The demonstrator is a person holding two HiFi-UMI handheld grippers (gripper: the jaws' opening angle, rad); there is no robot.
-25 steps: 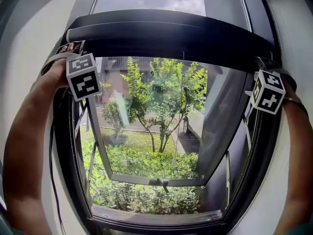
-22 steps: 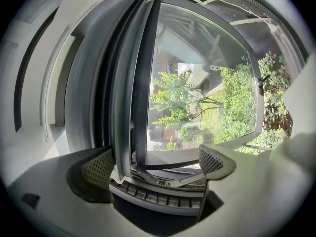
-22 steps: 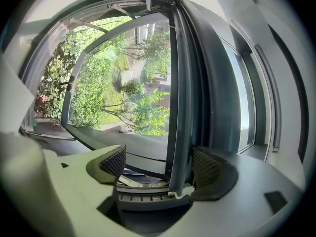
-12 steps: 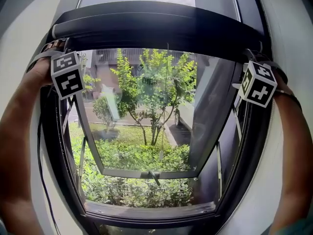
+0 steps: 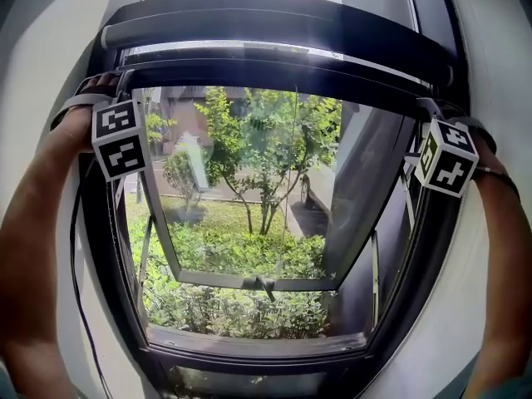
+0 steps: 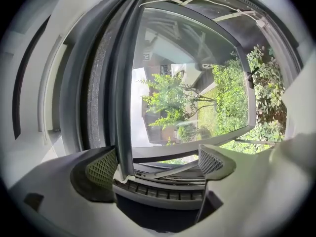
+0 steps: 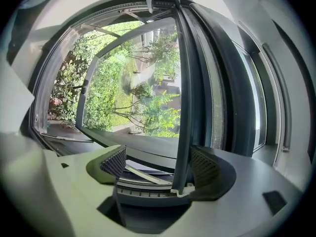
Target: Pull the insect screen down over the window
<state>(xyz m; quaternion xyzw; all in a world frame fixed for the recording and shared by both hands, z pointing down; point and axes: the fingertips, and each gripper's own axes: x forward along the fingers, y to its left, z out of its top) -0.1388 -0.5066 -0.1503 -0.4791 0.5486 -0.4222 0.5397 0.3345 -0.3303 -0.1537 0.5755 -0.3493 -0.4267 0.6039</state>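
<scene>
The insect screen's dark pull bar (image 5: pixel 266 63) runs across the top of the window, just below its black cassette (image 5: pixel 274 25). A thin pale strip of mesh (image 5: pixel 241 47) shows between them. My left gripper (image 5: pixel 125 80) sits at the bar's left end and my right gripper (image 5: pixel 422 110) at its right end. In the left gripper view the bar (image 6: pixel 121 83) passes between the spread jaws of the left gripper (image 6: pixel 158 164), close to the left pad (image 6: pixel 101 169). In the right gripper view the bar (image 7: pixel 183 93) lies beside the right pad (image 7: pixel 203 168) of the right gripper (image 7: pixel 159 166). Both are open.
The glass sash (image 5: pixel 249 279) is swung outward, with its handle (image 5: pixel 264 288) at the bottom middle. Trees and shrubs fill the view outside. The dark window frame (image 5: pixel 108 248) and the sill (image 5: pixel 249 345) ring the opening. White wall stands on both sides.
The pull bar has come a little way down from the cassette, and a pale strip now shows above it. Both grippers stay at its ends.
</scene>
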